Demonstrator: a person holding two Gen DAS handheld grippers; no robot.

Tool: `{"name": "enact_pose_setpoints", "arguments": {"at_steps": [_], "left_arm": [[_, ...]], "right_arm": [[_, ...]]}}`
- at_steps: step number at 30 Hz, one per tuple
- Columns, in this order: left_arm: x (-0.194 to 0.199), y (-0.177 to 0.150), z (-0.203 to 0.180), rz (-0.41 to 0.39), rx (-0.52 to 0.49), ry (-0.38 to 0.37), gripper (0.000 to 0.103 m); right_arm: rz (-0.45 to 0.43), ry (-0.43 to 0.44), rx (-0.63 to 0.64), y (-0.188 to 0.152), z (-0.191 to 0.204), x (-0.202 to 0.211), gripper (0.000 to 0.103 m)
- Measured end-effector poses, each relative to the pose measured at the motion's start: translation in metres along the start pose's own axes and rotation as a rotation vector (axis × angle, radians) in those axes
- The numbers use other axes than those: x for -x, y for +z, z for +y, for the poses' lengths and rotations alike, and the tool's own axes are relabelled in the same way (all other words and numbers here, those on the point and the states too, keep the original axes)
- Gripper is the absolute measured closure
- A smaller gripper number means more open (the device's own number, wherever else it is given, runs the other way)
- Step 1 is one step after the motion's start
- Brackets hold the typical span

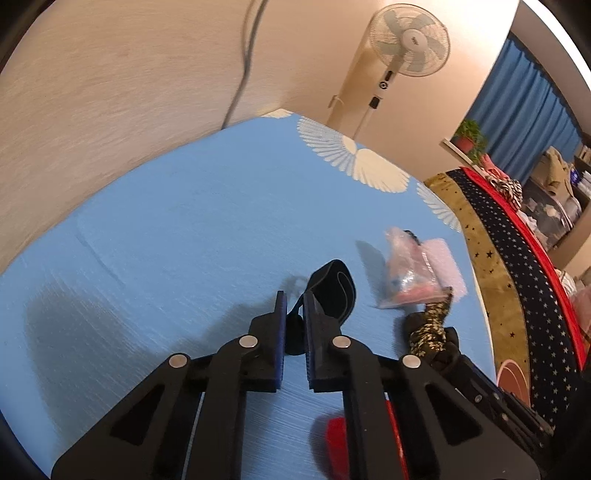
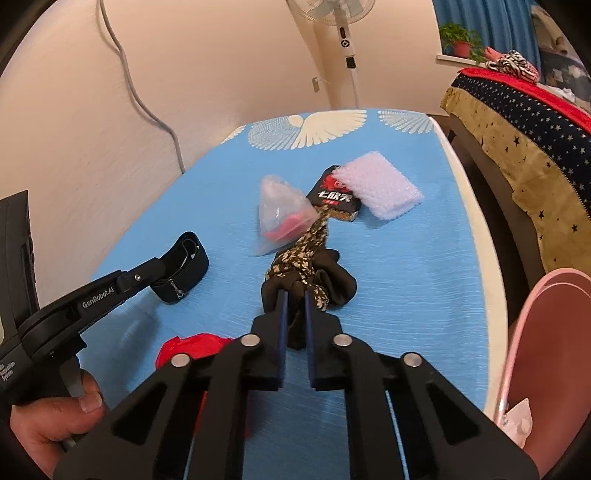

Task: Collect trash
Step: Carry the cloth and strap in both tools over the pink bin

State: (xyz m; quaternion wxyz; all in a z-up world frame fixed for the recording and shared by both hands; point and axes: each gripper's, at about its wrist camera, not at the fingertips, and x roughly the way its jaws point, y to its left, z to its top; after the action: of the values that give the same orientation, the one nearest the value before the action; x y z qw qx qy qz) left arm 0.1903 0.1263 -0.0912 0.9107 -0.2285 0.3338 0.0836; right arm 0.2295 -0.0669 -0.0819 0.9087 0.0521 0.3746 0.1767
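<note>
On the blue sheet (image 2: 406, 295), my left gripper (image 1: 295, 300) is shut on a black elastic band (image 1: 334, 288), a fold of which sits between its pads. From the right wrist view the same gripper (image 2: 157, 271) holds the band (image 2: 188, 266) at the left. My right gripper (image 2: 295, 297) is shut on a dark cloth with a gold flowered part (image 2: 306, 258). Beyond it lie a clear plastic bag with pink contents (image 2: 280, 214), a black snack packet (image 2: 334, 195) and white bubble wrap (image 2: 380, 188). In the left wrist view the bag (image 1: 406, 273) and the cloth (image 1: 432, 325) lie to the right.
A red item (image 2: 192, 347) lies on the sheet near me. A pink tub (image 2: 546, 350) stands at the right edge. A bed with a starred cover (image 2: 517, 122) runs along the right. A standing fan (image 2: 343, 22) and a wall cable (image 2: 147, 107) are behind.
</note>
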Motion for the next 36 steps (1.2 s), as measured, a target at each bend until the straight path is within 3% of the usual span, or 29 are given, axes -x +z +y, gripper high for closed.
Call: {"name": "enact_pose_setpoints", "arguments": {"at_steps": [11, 36], "left_arm": [[0.031, -0.002, -0.019, -0.053, -0.067, -0.049, 0.096], [0.100, -0.031, -0.052, -0.091, -0.197, -0.147, 0.096]], "right_arm": [[-0.082, -0.057, -0.045, 0.005, -0.019, 0.047, 0.098], [-0.197, -0.163, -0.039, -0.012, -0.018, 0.142, 0.098]]}}
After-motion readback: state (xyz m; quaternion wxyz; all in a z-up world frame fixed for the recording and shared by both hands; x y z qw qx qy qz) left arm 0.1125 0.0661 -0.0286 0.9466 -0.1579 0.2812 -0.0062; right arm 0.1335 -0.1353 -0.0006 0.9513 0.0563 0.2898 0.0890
